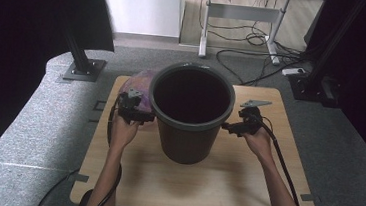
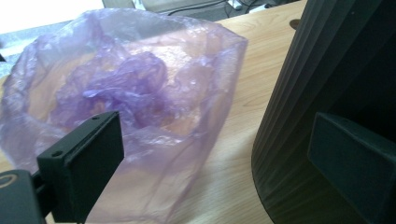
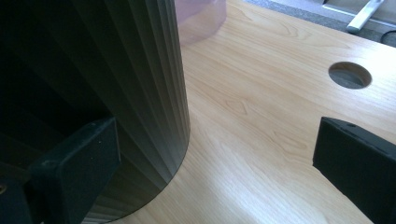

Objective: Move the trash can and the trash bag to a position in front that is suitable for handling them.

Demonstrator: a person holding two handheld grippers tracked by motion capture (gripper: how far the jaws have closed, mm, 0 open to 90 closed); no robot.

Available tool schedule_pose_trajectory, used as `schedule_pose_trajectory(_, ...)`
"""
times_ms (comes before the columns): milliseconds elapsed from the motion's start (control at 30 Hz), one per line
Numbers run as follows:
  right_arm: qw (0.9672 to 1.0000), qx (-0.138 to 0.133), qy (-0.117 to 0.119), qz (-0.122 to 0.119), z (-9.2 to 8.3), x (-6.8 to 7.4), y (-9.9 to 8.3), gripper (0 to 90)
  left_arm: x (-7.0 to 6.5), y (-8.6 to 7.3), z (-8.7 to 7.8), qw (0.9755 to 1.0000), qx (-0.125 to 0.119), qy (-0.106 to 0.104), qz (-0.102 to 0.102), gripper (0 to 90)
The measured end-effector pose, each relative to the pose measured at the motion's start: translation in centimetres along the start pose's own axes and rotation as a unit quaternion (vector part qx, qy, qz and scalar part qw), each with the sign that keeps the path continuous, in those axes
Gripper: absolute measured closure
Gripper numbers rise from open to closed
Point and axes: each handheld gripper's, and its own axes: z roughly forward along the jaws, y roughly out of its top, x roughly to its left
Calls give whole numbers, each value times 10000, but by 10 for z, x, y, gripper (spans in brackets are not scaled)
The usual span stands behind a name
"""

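**Two grippers at the sides of a dark bucket**

A dark ribbed bucket stands upright near the middle of the wooden counter, its open mouth facing up. The left gripper is at the 9 o'clock side of the bucket, just beside the rim. The right gripper is at the 3 o'clock side, also close to the wall.

In the left gripper view the fingers are wide apart and hold nothing; one finger stands in front of the bucket wall, the other in front of a purple plastic bag. The bag lies crumpled and open on the counter, at about 10 o'clock from the bucket, just beside it.

In the right gripper view the fingers are also spread open and grip nothing. One finger is before the ribbed wall; whether it touches, I cannot tell. The other is over bare wood. A round hole in the counter is at 1 o'clock in this view.
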Motion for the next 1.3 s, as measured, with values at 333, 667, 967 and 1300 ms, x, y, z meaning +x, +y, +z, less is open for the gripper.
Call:
schedule_pose_trajectory(333, 10000, -14, -68, 44, -23, -5, -17, 7, -24, -2, -3, 9997, 2, -166, 155, 39)
schedule_pose_trajectory(667, 10000, -16, -4, -40, -45, 5, -34, 7, -40, -13, -16, 9993, -24, -322, 210, 39)
schedule_pose_trajectory(967, 9998, -34, 161, -81, -59, 10, -48, 0, -49, -22, -15, 9989, 102, -372, 282, 0)
schedule_pose_trajectory(1300, 9968, 762, -149, -192, -39, -8, -82, 0, -14, -22, -11, 9996, 280, -53, 90, 0)
